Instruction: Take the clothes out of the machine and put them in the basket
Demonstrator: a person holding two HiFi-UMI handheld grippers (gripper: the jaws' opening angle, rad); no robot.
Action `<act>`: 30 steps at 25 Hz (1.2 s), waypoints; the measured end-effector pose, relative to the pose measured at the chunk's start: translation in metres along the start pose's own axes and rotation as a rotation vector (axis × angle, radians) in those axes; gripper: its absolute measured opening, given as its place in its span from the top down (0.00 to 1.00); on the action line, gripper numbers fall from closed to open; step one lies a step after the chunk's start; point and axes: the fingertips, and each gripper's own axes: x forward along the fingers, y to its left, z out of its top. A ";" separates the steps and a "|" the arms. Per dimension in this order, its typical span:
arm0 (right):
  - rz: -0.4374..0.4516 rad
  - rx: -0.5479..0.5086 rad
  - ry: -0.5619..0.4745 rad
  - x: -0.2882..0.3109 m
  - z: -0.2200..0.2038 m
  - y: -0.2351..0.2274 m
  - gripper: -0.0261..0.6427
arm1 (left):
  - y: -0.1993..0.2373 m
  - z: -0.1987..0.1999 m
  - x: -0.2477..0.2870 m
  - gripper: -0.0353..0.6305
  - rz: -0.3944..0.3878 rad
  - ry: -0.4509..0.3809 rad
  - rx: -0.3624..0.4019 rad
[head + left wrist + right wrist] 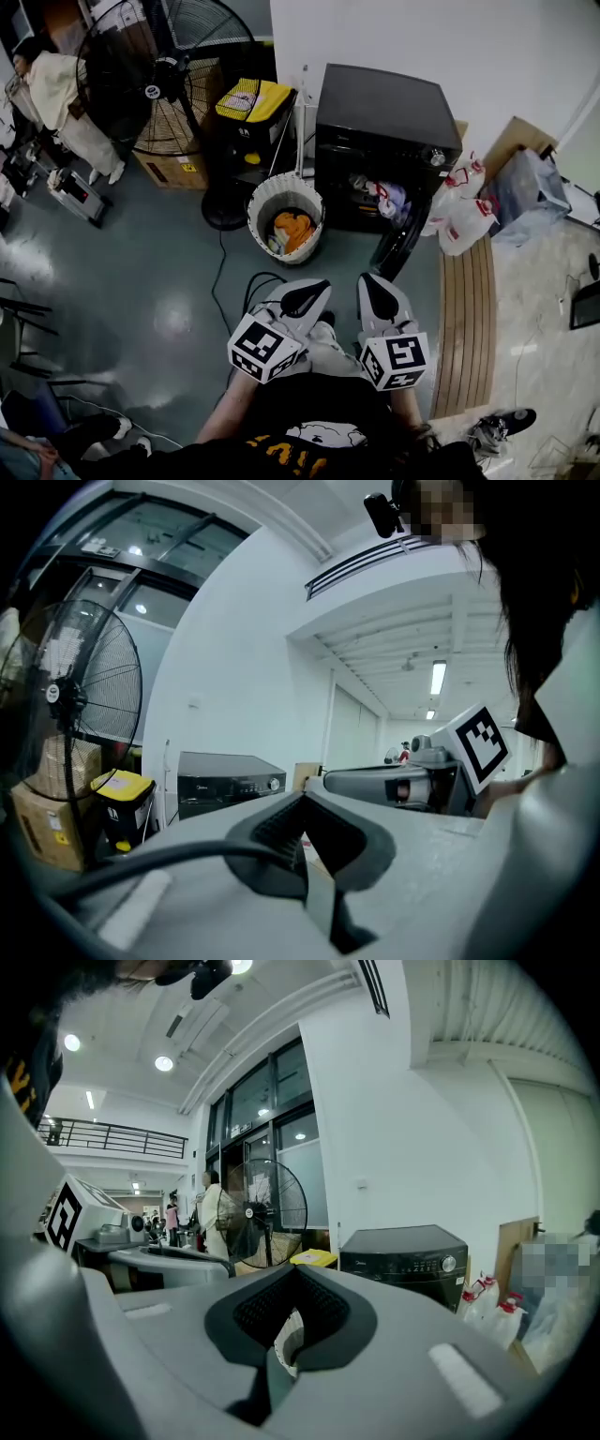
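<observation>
Well, clothes [389, 199] lie far beyond left gripper [325, 281] (right gripper [366, 277] too).

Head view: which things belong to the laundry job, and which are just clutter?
Job: machine, clothes inside it, basket, orange garment in it, left gripper, right gripper.
Clutter: fan, yellow-lidded bin, cardboard box, white bags.

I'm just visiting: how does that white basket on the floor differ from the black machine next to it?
The basket is white, round and open at the top; the machine is black, boxy and open at the front, its door open. The basket holds orange clothes; the machine holds pale, mixed-colour clothes. Both stand on the floor with clothes inside.
</observation>
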 end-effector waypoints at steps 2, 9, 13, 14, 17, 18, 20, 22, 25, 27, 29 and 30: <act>0.002 0.005 -0.006 0.017 0.003 -0.010 0.93 | 0.016 0.002 0.013 0.95 0.006 0.003 0.009; -0.010 0.040 0.008 0.074 0.015 -0.051 0.93 | 0.058 0.020 0.062 0.95 -0.013 0.020 0.006; -0.040 0.053 0.014 0.099 0.018 -0.076 0.93 | 0.076 0.025 0.088 0.95 -0.033 0.046 0.021; -0.046 0.063 0.014 0.105 0.018 -0.083 0.93 | 0.080 0.026 0.095 0.95 -0.038 0.052 0.025; -0.066 0.080 0.018 0.120 0.019 -0.102 0.93 | 0.091 0.029 0.114 0.95 -0.055 0.072 0.028; -0.072 0.085 0.018 0.125 0.020 -0.108 0.93 | 0.094 0.029 0.119 0.95 -0.060 0.080 0.028; -0.080 0.100 0.015 0.133 0.021 -0.117 0.93 | 0.101 0.029 0.130 0.95 -0.067 0.094 0.031; -0.088 0.115 0.012 0.141 0.021 -0.125 0.93 | 0.107 0.028 0.140 0.95 -0.073 0.107 0.035; -0.102 0.110 0.035 0.153 0.016 -0.136 0.93 | 0.112 0.027 0.151 0.95 -0.083 0.125 0.038; -0.106 0.112 0.056 0.159 0.010 -0.139 0.93 | 0.116 0.025 0.154 0.95 -0.085 0.141 0.037; -0.103 0.131 0.064 0.163 0.006 -0.139 0.93 | 0.121 0.023 0.156 0.95 -0.086 0.149 0.032; -0.104 0.140 0.066 0.165 0.004 -0.140 0.93 | 0.124 0.023 0.157 0.95 -0.088 0.148 0.027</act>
